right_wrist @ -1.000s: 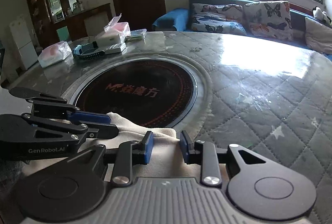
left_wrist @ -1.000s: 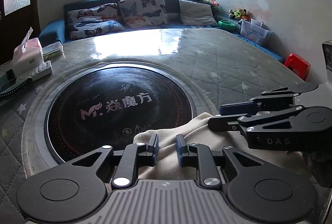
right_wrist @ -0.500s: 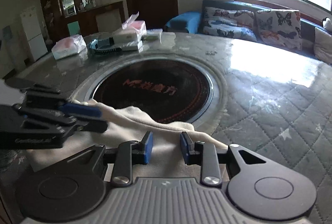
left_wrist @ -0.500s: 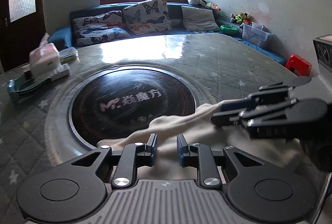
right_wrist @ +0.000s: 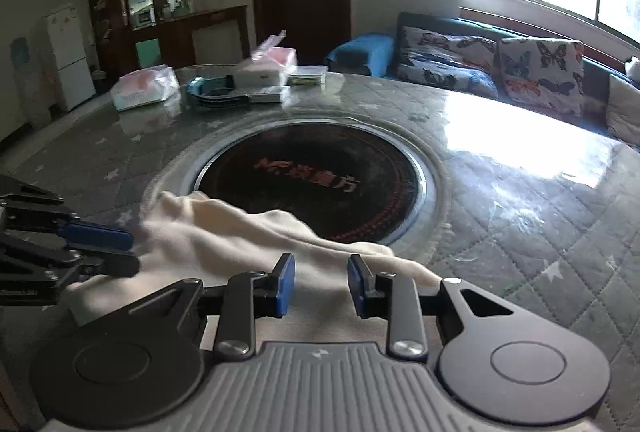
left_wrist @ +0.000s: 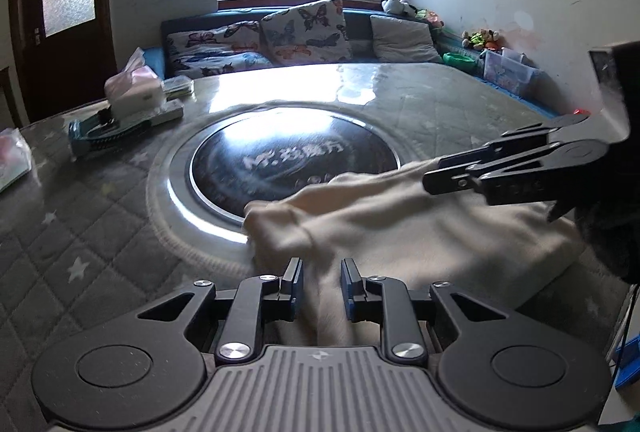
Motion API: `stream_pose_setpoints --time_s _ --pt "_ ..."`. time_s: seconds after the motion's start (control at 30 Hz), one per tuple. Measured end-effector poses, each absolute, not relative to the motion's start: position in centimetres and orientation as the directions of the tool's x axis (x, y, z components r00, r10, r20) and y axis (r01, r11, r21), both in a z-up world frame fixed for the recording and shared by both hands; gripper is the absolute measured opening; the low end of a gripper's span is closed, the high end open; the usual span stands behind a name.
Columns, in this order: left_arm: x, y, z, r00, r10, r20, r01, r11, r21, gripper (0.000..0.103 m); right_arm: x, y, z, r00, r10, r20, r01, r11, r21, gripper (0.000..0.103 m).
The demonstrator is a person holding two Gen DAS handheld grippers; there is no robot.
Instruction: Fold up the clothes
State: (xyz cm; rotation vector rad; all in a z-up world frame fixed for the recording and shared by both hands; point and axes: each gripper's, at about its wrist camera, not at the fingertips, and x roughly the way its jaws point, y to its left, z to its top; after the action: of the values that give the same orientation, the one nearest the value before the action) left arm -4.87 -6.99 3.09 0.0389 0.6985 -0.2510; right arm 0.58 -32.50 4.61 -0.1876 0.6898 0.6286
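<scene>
A cream garment (left_wrist: 400, 228) lies at the near edge of the round table, its far fold reaching onto the black centre disc (left_wrist: 296, 155). It also shows in the right wrist view (right_wrist: 240, 232). My left gripper (left_wrist: 322, 286) sits over the cloth's near part, jaws a little apart with cloth between them. My right gripper (right_wrist: 320, 286) is likewise over the cloth, jaws slightly wider apart. Each gripper shows from the side in the other's view, the right (left_wrist: 444, 171) and the left (right_wrist: 124, 252), with cloth at its tips.
Tissue packs (right_wrist: 144, 87), a white box (right_wrist: 266, 65) and a teal tray (right_wrist: 216, 93) stand at the table's far left. A sofa with butterfly cushions (left_wrist: 304, 29) runs behind the table. The quilted table cover (right_wrist: 540, 224) extends to the right.
Both grippers have lifted and drawn back; the cloth has been pulled up and stretched between them, its fold now draped further over the disc's rim. The right jaws stand slightly wider.
</scene>
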Motion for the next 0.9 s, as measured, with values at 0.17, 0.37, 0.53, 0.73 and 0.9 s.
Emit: stream_pose_setpoints --time_s 0.17,0.37,0.53,0.73,0.9 --pt "-5.4 -6.6 3.0 0.746 -0.2 -0.635 0.226 0.973 -0.041 0.024 -0.8 -32.2 4.4 0.577 0.482 -0.659 -0.616 0.787 0.037 0.029" --pt "-5.8 -5.9 2.8 0.748 -0.175 -0.64 0.21 0.977 -0.022 0.024 -3.6 -32.1 5.3 0.542 0.528 -0.654 -0.671 0.741 0.043 0.033" --pt "-6.3 -5.7 3.6 0.759 -0.166 -0.629 0.197 0.98 -0.021 0.023 -5.2 -31.4 4.7 0.508 0.544 -0.668 -0.709 0.705 0.035 0.036" --pt "-6.7 -7.8 4.8 0.768 -0.232 -0.597 0.278 0.96 -0.016 0.023 -6.4 -30.6 4.2 0.52 0.537 -0.665 -0.72 0.694 -0.002 0.036" --pt "-6.2 -9.8 3.7 0.739 -0.275 -0.615 0.339 0.941 -0.014 0.023 -7.1 -31.1 4.5 0.517 0.547 -0.659 -0.719 0.695 0.013 0.037"
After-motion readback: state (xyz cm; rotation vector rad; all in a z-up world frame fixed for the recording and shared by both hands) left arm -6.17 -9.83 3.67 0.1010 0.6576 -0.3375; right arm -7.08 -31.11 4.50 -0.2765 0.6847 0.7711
